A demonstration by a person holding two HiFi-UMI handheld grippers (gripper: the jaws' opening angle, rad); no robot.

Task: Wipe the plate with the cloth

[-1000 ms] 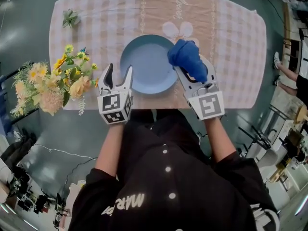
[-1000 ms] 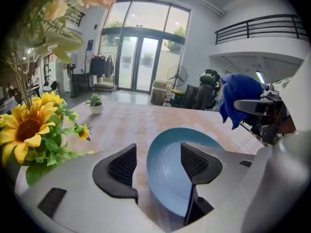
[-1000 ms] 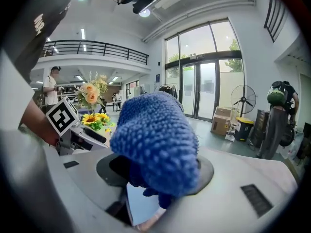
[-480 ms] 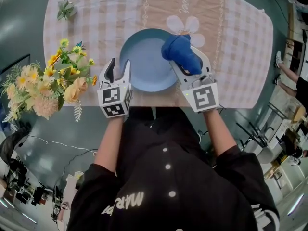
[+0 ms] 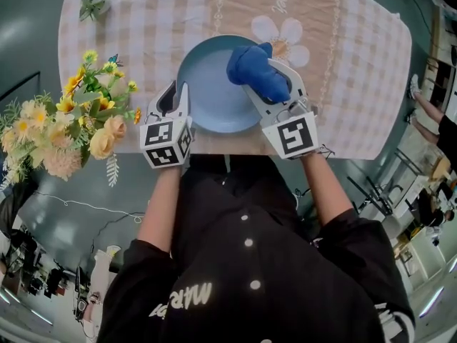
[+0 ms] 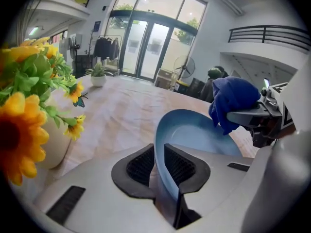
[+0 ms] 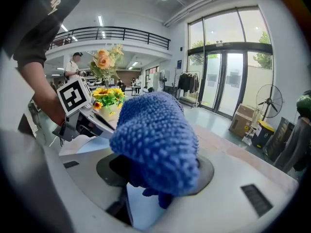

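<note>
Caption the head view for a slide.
Left tongs, just closing, pinch the rim of the blue plate; right tongs hold a blue cloth over it.

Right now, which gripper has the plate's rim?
The left gripper: its jaws have just been closing on the near rim of the plate. The right gripper holds the blue cloth over it.

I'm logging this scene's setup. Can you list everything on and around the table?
plate: one, light blue, table's near middle.
cloth: one, dark blue, over the plate's right side.
tablecloth: one, beige check, daisy print, covering the table.
flower bouquet: one, yellow and peach, near left corner.
small plant: one, green, far left corner.
left gripper: one, grey, jaws just closed on the plate's near-left rim.
right gripper: one, grey, clamping the cloth.
</note>
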